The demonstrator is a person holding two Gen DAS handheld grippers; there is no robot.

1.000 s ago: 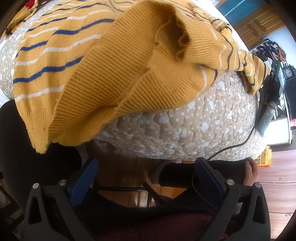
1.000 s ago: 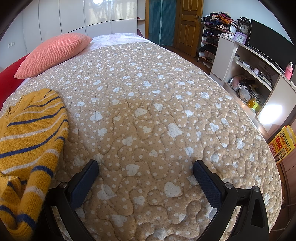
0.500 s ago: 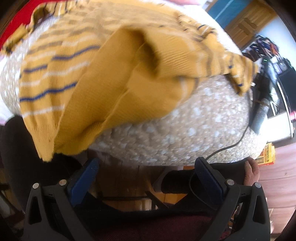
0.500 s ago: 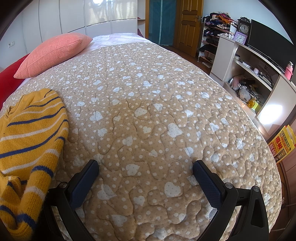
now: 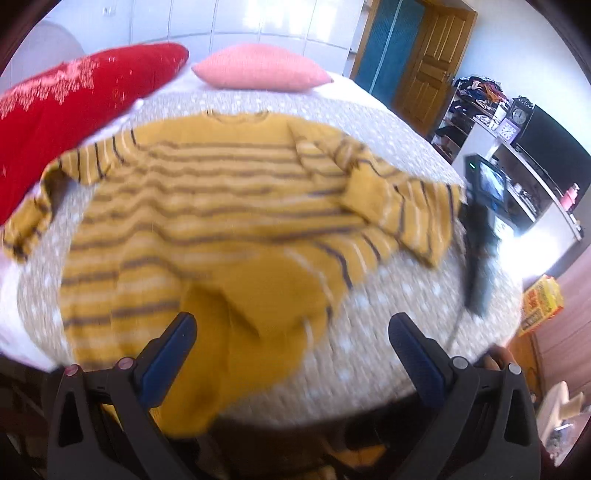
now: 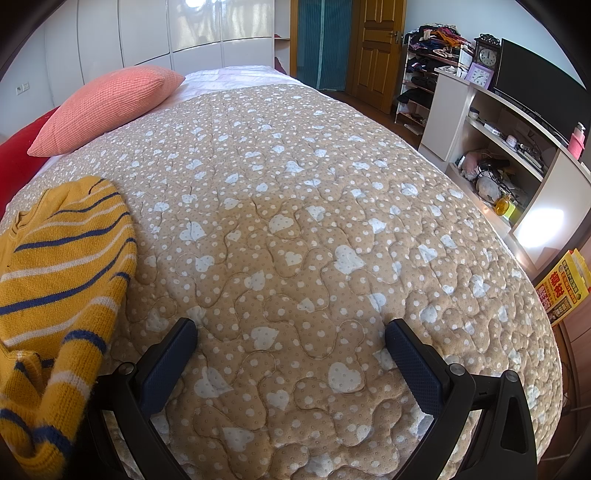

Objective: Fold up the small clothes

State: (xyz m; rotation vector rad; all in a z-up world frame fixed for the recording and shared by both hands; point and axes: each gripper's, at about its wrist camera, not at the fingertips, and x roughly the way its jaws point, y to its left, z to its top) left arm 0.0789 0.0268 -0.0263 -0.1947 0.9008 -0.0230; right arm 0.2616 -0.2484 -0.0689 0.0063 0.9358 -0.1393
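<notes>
Left gripper (image 5: 291, 328) jaws wide, empty, above the striped sweater (image 5: 221, 210) at lower frame centre. Right gripper (image 6: 290, 334) wide, empty, over bare quilt (image 6: 314, 184).

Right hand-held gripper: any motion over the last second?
No. The right hand-held gripper frames the same quilt hearts, and the pink pillow sits at the same spot in view.

home bedroom | quilted bed (image 6: 295, 221) | pillow (image 6: 107, 107) | wardrobe (image 6: 177, 33)
</notes>
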